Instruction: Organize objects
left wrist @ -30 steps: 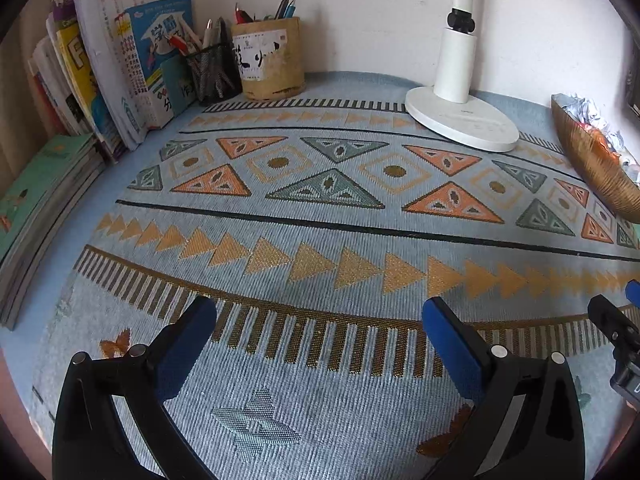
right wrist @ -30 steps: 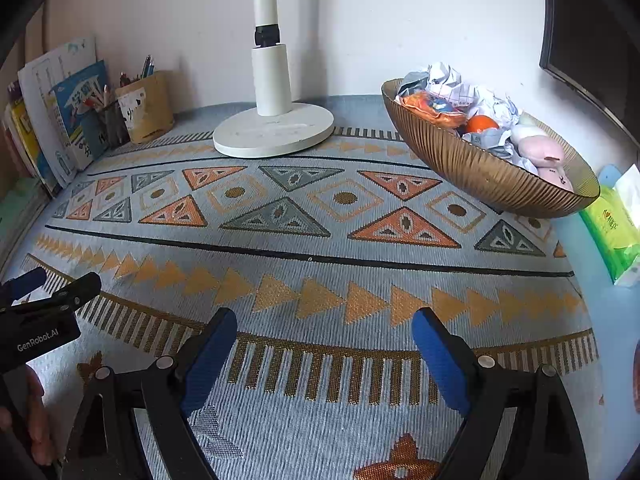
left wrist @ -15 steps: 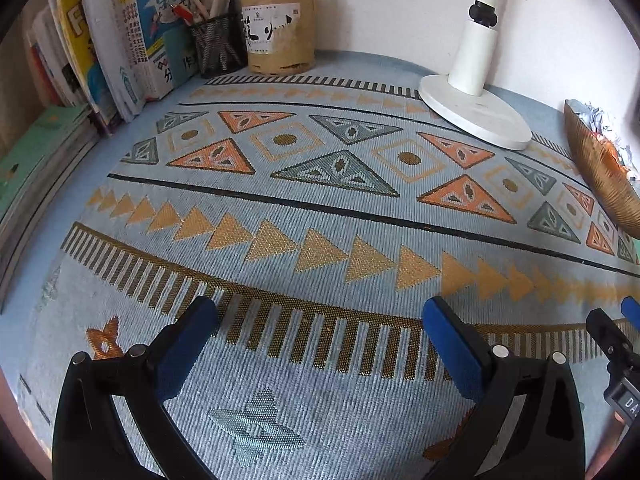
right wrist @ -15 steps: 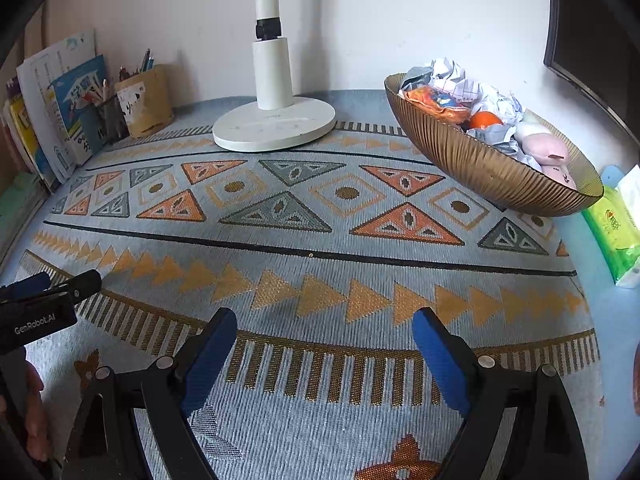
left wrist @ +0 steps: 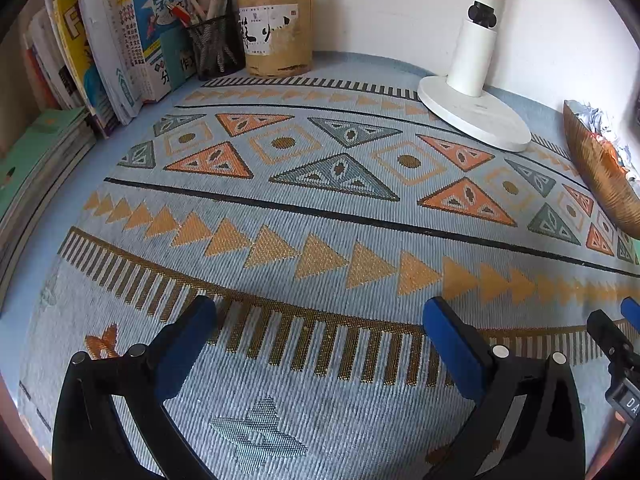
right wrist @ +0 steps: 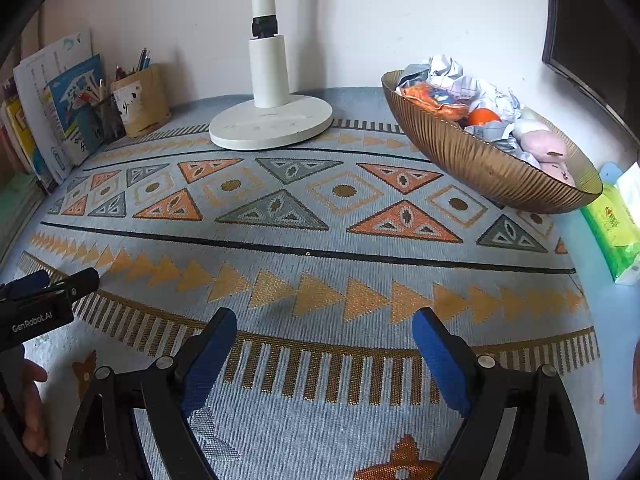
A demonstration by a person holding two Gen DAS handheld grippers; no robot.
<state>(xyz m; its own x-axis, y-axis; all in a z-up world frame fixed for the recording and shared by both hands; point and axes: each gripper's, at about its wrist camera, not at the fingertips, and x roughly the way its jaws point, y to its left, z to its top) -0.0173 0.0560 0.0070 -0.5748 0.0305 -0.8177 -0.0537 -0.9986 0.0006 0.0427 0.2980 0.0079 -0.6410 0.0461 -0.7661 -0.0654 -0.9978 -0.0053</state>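
My left gripper [left wrist: 320, 320] is open and empty above the patterned mat [left wrist: 320, 216]. My right gripper [right wrist: 324, 328] is open and empty above the same mat [right wrist: 320, 240]. A brown ribbed bowl [right wrist: 480, 160] at the back right holds crumpled paper, an orange snack packet [right wrist: 434, 98], an orange ball [right wrist: 482, 116] and pink soft items. Its edge shows in the left wrist view [left wrist: 600, 168]. A tan pen holder [left wrist: 276, 34] and a black mesh pen cup [left wrist: 218, 46] stand at the back left.
A white lamp base [right wrist: 272, 122] stands at the back centre. Upright books [left wrist: 120, 40] and a flat stack of green books [left wrist: 36, 152] line the left side. A green tissue pack [right wrist: 612, 224] lies at the right. The left gripper shows in the right wrist view [right wrist: 44, 296].
The left gripper has moved forward and turned left, so the books and pen holders look nearer. The right gripper has barely moved.
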